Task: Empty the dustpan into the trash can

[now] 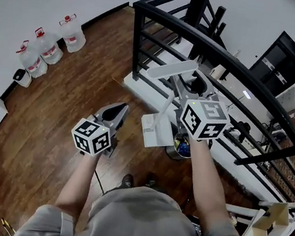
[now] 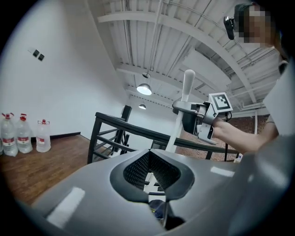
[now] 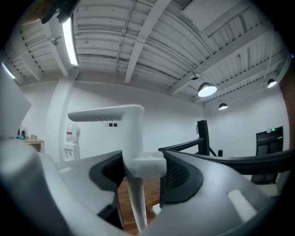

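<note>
In the head view my right gripper (image 1: 180, 94) is shut on the stem of a white long-handled dustpan (image 1: 156, 131). The pan hangs beside the rim of a small round trash can (image 1: 181, 146) that has colourful rubbish inside. In the right gripper view the white dustpan handle (image 3: 133, 161) stands upright between the black pads (image 3: 182, 177), its flat top reaching left. My left gripper (image 1: 119, 109) is held out left of the dustpan, its jaw tips together with nothing between them. The left gripper view looks over my left gripper (image 2: 148, 154) at the right gripper (image 2: 199, 119) with the dustpan handle (image 2: 185, 99).
A black metal railing (image 1: 232, 64) curves behind the trash can, above a white ledge (image 1: 141, 88). Three water jugs (image 1: 48, 47) stand along the white wall at the left. Wood floor (image 1: 54, 104) stretches left of my left gripper. My shoes (image 1: 125, 181) show below.
</note>
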The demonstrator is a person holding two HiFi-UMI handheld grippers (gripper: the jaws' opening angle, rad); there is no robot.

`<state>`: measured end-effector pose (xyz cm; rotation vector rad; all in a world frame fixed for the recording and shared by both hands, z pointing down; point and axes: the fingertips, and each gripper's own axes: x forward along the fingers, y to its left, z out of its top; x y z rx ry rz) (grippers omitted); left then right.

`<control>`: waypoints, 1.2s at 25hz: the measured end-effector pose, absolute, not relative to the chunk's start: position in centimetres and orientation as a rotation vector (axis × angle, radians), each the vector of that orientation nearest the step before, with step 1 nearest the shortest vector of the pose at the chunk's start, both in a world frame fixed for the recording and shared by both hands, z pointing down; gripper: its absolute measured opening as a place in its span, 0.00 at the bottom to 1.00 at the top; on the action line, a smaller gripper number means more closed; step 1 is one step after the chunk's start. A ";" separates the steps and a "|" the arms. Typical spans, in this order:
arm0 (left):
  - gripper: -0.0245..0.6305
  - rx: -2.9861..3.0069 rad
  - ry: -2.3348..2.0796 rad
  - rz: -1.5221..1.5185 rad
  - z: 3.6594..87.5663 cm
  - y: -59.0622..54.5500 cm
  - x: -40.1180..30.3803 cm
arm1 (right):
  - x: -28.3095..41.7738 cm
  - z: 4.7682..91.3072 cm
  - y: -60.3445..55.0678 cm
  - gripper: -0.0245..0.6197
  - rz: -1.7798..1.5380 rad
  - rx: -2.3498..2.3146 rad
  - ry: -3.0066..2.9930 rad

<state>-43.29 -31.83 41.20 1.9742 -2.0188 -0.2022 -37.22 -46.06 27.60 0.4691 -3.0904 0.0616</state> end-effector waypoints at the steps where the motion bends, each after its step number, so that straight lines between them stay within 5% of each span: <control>1: 0.04 1.957 -2.030 -0.205 41.4 -31.7 -43.5 | -37.6 28.3 -45.9 0.36 0.070 0.440 -3.085; 30: 0.05 1.697 -1.972 -0.072 56.7 -30.0 -44.1 | -44.6 62.9 -46.7 0.36 0.080 0.229 -2.917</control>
